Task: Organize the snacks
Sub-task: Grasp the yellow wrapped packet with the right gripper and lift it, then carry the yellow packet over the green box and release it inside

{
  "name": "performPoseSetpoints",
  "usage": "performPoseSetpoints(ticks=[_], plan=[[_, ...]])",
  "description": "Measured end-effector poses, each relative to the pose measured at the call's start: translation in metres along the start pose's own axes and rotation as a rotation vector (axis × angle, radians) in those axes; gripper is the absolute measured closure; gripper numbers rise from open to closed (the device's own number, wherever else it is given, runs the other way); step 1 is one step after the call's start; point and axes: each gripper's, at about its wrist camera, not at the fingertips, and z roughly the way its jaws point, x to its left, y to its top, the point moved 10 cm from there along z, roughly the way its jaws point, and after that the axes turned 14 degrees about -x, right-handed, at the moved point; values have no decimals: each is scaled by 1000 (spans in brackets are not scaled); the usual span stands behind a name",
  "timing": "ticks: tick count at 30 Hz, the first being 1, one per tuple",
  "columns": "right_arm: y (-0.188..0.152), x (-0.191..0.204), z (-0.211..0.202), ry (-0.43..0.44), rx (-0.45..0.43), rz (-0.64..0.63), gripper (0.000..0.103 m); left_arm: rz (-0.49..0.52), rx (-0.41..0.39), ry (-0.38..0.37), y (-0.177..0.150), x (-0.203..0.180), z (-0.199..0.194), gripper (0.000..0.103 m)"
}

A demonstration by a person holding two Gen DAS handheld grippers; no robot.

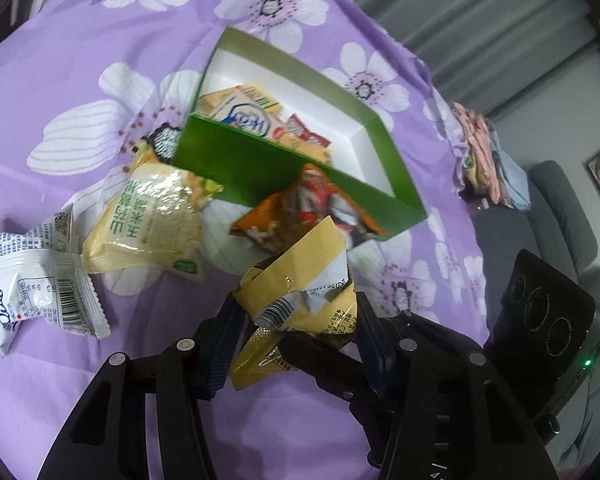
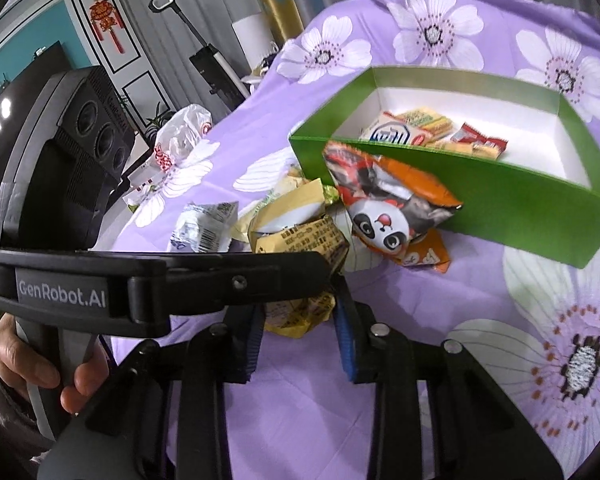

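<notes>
We see both claws clamped on what looks like the same crumpled yellow snack packet (image 1: 300, 292). The left claw (image 1: 296, 320) pinches it from below in its own view, and the right claw (image 2: 300, 312) grips the yellow wrapper (image 2: 300, 312) just under the left tool's body. We can't fully confirm it is one packet and not two stuck together.

The green box (image 1: 260, 172) sits just beyond on the purple floral cloth (image 1: 60, 80), with several snacks already inside. The panda packet (image 2: 384, 208) leans against the box's near wall, between the held packet and the opening. A green-print yellow bag (image 1: 148, 224) and a white packet (image 1: 32, 280) lie loose to the left.

Risks, as we judge them:
- Two claws pulling one thin wrapper could tear or burst it.
- Tools are very close together, so collision is likely.
- The grip is on a crumpled fold, so the packet could slip out on the way to the box.
- Carrying low could snag the panda packet or shove the light box.
</notes>
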Motion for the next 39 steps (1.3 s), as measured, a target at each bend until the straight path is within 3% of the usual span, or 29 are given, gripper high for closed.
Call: performPoseSetpoints(ticks=[13, 25, 39], plan=[[12, 13, -37, 21, -53, -25, 71, 68, -41, 10, -2, -34, -27, 49], [24, 37, -49, 75, -92, -64, 71, 108, -100, 62, 2, -41, -58, 49], [58, 42, -53, 82, -163, -122, 70, 178, -157, 53, 35, -59, -68, 49]])
